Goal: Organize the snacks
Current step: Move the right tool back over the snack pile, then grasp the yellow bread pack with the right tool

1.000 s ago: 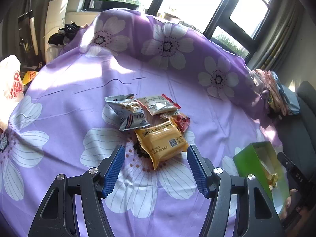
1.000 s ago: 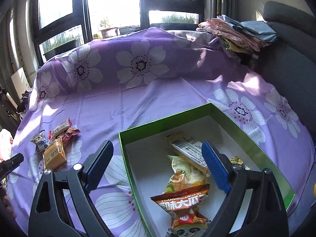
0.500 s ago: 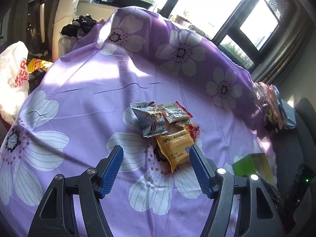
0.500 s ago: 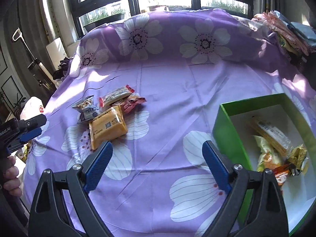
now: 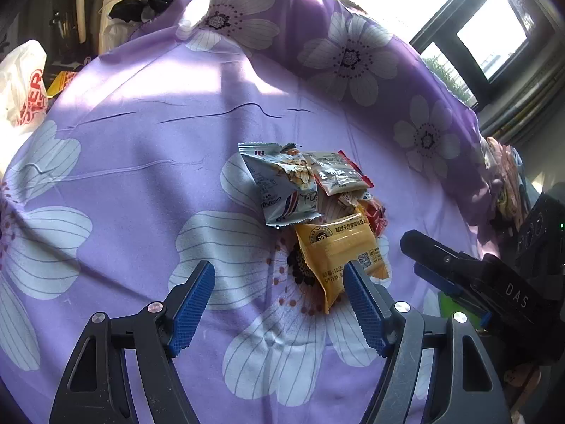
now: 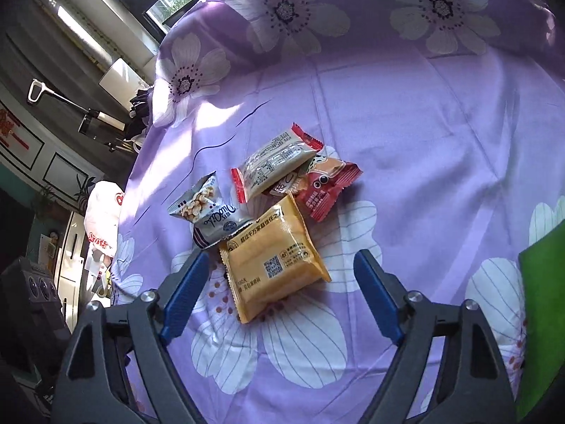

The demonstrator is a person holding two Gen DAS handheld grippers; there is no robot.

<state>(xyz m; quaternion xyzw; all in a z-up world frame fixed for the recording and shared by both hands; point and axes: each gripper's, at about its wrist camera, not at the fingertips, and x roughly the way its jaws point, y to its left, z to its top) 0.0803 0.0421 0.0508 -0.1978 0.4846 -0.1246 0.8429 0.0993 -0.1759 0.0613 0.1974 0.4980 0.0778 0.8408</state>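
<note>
While both hand-held tools hover low over a purple cloth printed with large white flowers, neither holds anything. Nearest the right wrist camera, the right gripper has its two blue-padded fingers spread wide, and the near half of a yellow snack packet lies between their tips without touching either pad. At the right edge of that view, a green box shows one wall only. From the left wrist camera, the left gripper is likewise spread wide, its right fingertip overlapping the yellow packet's near corner in the view, though contact cannot be judged. Just beyond the yellow packet, a grey-and-white nut packet rests against its far left corner. Behind these, a pale packet with red ends lies tilted across a red packet, the four forming one small heap on a flower. Farther off, the cloth rises in a fold below dark-framed windows, and a white plastic bag sits off the cloth's left edge.
</note>
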